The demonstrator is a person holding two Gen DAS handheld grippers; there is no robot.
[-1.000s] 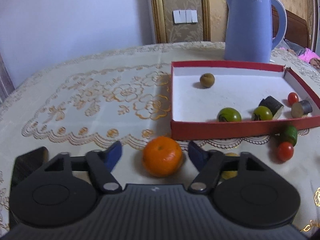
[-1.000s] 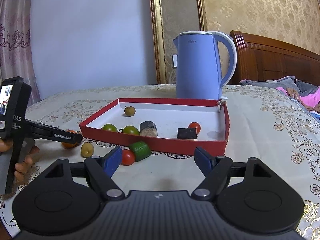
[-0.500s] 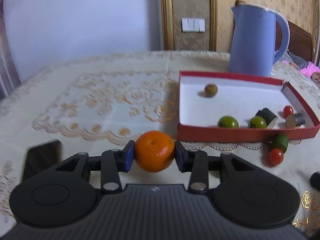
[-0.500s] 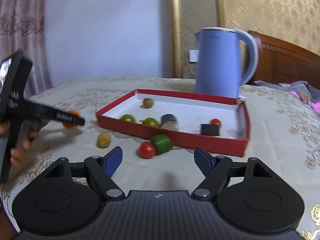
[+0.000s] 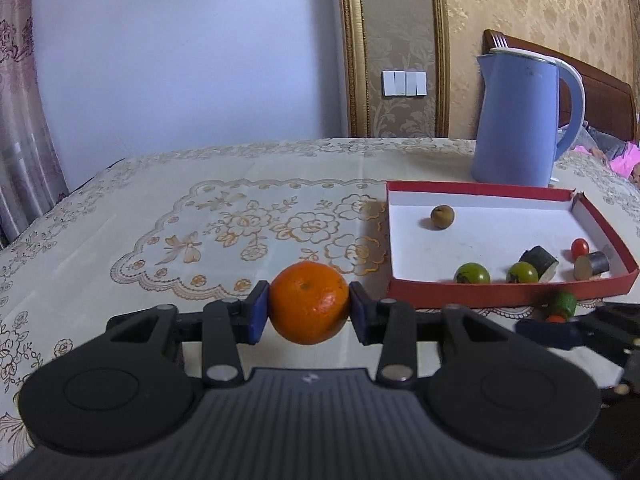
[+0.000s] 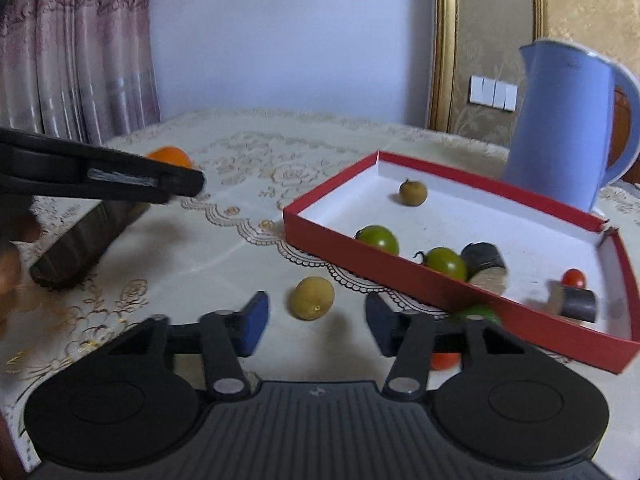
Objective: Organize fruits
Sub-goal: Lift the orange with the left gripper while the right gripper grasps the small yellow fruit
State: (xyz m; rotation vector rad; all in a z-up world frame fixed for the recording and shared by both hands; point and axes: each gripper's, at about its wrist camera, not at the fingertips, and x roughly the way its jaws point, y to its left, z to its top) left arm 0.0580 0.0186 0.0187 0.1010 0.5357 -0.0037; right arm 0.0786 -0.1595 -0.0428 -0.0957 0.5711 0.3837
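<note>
Desk (image 5: 200, 184) with the lace cloth carries everything; blue kettle (image 5: 520, 120) stands just behind the red tray (image 5: 508, 298).

Tray is partly filled: two green tomatoes (image 5: 472, 274), a brownish fruit (image 5: 442, 216) near the far wall, a small red tomato (image 5: 580, 246), plus two dark cylinder pieces (image 5: 538, 260).

Your left claw (image 5: 308, 312) is pinching the orange (image 5: 308, 306) on both sides, held clear of the desk, just left of the tray's near corner. I'd say that one is mid-transfer, not yet delivered.

Your right claw (image 6: 316, 322) is spread, pads either side of the yellow-green fruit (image 6: 312, 298) on the desk but not touching it. Looks like the next pick.

Still outside by the tray's front wall: a green piece (image 5: 564, 304) and a red tomato (image 6: 444, 360), partly hidden.

Roughly half done: four items left to go in.
</note>
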